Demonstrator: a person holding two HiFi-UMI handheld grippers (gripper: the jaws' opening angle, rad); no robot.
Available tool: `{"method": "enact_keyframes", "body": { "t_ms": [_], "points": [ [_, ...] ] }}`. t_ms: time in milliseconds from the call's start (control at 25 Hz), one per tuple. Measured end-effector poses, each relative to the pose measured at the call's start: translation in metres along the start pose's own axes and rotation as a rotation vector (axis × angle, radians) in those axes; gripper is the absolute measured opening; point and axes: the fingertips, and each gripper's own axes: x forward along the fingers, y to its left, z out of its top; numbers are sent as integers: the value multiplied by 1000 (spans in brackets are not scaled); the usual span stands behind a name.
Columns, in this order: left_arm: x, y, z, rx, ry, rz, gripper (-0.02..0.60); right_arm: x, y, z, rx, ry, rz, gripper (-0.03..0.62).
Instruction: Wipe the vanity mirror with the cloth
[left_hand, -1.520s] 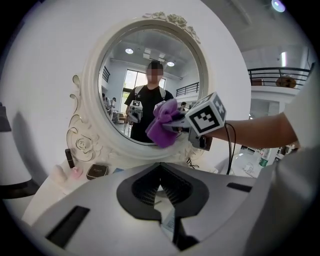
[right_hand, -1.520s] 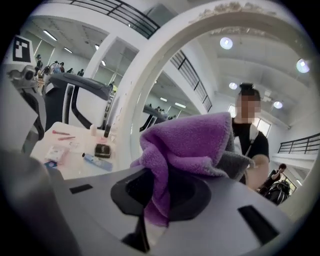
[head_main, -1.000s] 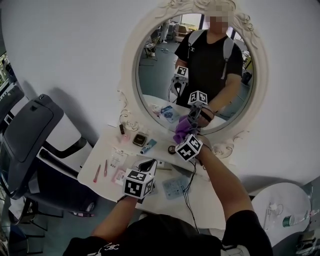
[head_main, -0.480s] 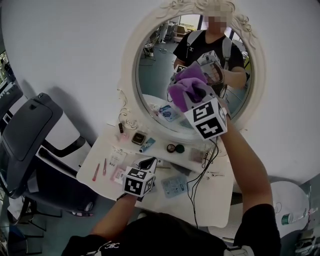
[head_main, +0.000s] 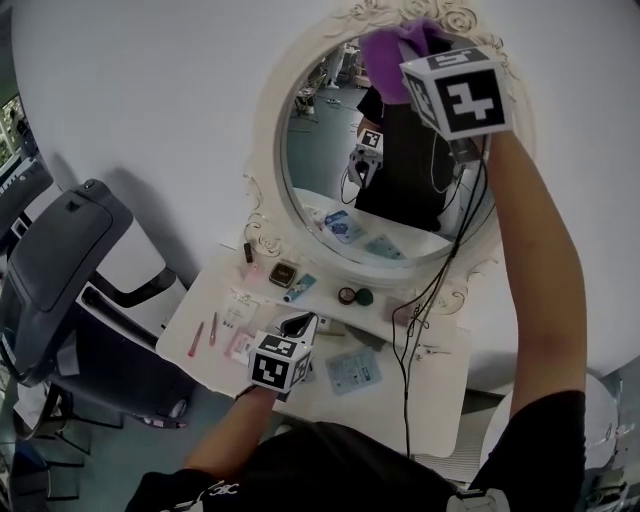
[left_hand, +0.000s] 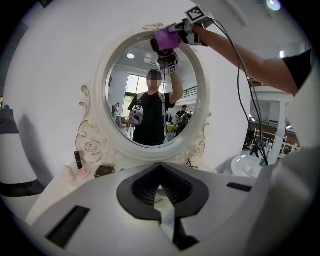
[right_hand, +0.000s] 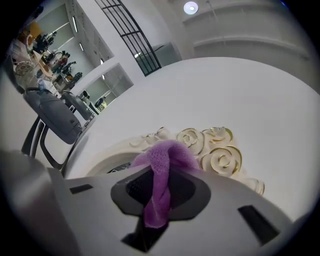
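The oval vanity mirror (head_main: 330, 170) in its white ornate frame (head_main: 262, 150) stands on a white table against the wall. My right gripper (head_main: 415, 45) is raised to the top of the frame, shut on a purple cloth (head_main: 388, 55). In the right gripper view the cloth (right_hand: 162, 160) bulges out of the right gripper (right_hand: 160, 192) against the frame's gold-edged roses (right_hand: 220, 150). The left gripper view also shows the mirror (left_hand: 145, 75) with the cloth (left_hand: 166, 37) at its top rim. My left gripper (head_main: 300, 325) hovers low over the table front, shut and holding nothing.
On the white table (head_main: 440, 400) lie a compact (head_main: 283, 274), a tube (head_main: 298, 290), two small jars (head_main: 347, 296), cards (head_main: 352, 370) and pink sticks (head_main: 196, 340). A black cable (head_main: 420, 300) hangs from the right gripper. A grey chair (head_main: 60, 270) stands at the left.
My right gripper has risen with the purple cloth from the mirror's lower edge, across the glass, to the top of the frame. The left gripper has stayed in place.
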Motion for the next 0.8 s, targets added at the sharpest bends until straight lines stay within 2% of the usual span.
{"method": "enact_keyframes", "body": {
  "t_ms": [280,520,800],
  "points": [
    [-8,14,-5,-9,8,38,5,27,14,-29,-44,59,5,57],
    [-7,21,-16,-21,35,51,5,35,22,-34,-63,49,-23,57],
    [6,13,-21,-18,54,31,5,44,56,-50,-147,96,50,57]
  ]
}}
